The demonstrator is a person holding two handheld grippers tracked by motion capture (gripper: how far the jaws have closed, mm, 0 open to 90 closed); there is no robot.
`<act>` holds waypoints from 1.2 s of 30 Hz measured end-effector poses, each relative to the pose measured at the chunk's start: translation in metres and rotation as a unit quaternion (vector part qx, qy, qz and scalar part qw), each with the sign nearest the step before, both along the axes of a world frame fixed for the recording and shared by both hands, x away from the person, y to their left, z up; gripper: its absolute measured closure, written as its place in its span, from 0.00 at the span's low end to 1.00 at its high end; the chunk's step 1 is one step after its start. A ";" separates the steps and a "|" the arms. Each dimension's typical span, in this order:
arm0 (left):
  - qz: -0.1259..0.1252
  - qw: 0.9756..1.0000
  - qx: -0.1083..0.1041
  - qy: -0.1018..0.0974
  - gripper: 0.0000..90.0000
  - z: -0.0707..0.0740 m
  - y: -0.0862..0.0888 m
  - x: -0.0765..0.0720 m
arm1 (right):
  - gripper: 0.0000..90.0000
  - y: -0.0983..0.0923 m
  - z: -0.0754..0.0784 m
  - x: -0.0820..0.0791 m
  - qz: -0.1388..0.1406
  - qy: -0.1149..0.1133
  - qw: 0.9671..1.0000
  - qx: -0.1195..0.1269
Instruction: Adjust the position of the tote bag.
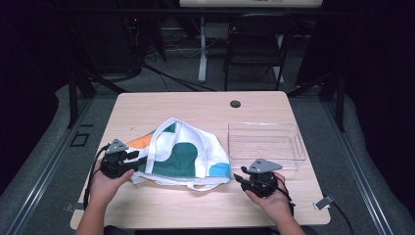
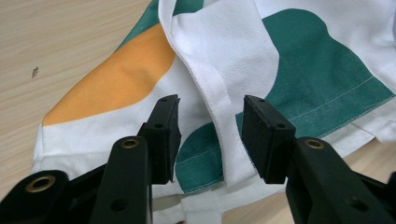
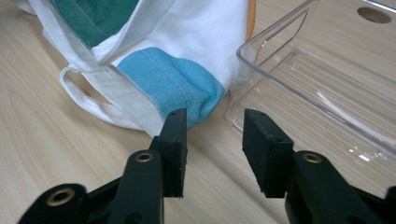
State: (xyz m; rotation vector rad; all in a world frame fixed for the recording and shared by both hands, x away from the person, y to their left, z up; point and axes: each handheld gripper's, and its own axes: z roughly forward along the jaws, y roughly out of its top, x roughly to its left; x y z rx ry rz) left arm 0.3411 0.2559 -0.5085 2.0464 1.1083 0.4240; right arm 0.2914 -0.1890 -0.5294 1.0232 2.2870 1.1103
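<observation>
A crumpled white cloth bag (image 1: 181,154) with green, orange and blue patches lies mid-frame on the surface (image 1: 161,105), beside an empty clear bin (image 1: 266,144). Left tool (image 2: 210,133) and right tool (image 3: 215,147) gape wide, holding nothing; seemingly nothing started.

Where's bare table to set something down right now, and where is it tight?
Free: the far strip of the table behind the cloth bag, and the near edge between the left gripper and right gripper. The clear tray is empty. Tight: where the bag's blue corner touches the tray.
</observation>
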 end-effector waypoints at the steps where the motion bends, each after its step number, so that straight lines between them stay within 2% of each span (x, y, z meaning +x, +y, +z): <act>1: 0.000 1.000 0.000 0.000 0.64 0.000 0.000 0.000 | 0.69 0.000 0.000 0.000 0.000 0.000 1.000 0.000; 3: -0.001 1.000 0.005 -0.002 0.64 0.000 0.000 -0.001 | 0.71 0.000 0.001 0.000 -0.002 -0.002 1.000 -0.003; 5: 0.001 1.000 0.010 -0.003 0.68 0.000 0.001 -0.002 | 0.73 0.001 0.001 0.001 -0.001 -0.001 1.000 -0.002; 8: 0.004 1.000 -0.001 0.000 0.70 0.000 0.004 -0.003 | 0.79 0.006 0.001 0.001 0.010 -0.011 1.000 -0.012; 10: 0.006 1.000 0.000 0.003 0.71 -0.001 0.006 -0.003 | 0.80 0.008 0.001 0.001 0.016 -0.011 1.000 -0.013; 19: 0.018 1.000 -0.004 0.006 0.74 -0.001 0.013 -0.007 | 0.80 0.007 0.001 0.004 0.013 -0.004 1.000 -0.003; 20: 0.014 1.000 -0.005 0.012 0.74 -0.002 0.014 -0.008 | 0.81 0.008 0.001 0.005 0.014 0.001 1.000 0.004; 27: 0.004 0.999 -0.020 0.025 0.75 -0.006 0.010 -0.009 | 0.80 0.011 -0.001 0.009 0.022 0.002 1.000 0.002; 29: -0.002 0.999 -0.016 0.033 0.75 -0.010 0.008 -0.008 | 0.81 0.013 0.000 0.009 0.025 0.003 1.000 0.002; 30: -0.002 0.999 -0.022 0.042 0.75 -0.014 0.006 -0.007 | 0.81 0.013 0.000 0.010 0.026 0.003 1.000 0.001; 36: -0.005 0.998 -0.026 0.053 0.74 -0.022 0.000 -0.003 | 0.80 0.013 -0.001 0.010 0.027 0.004 1.000 0.002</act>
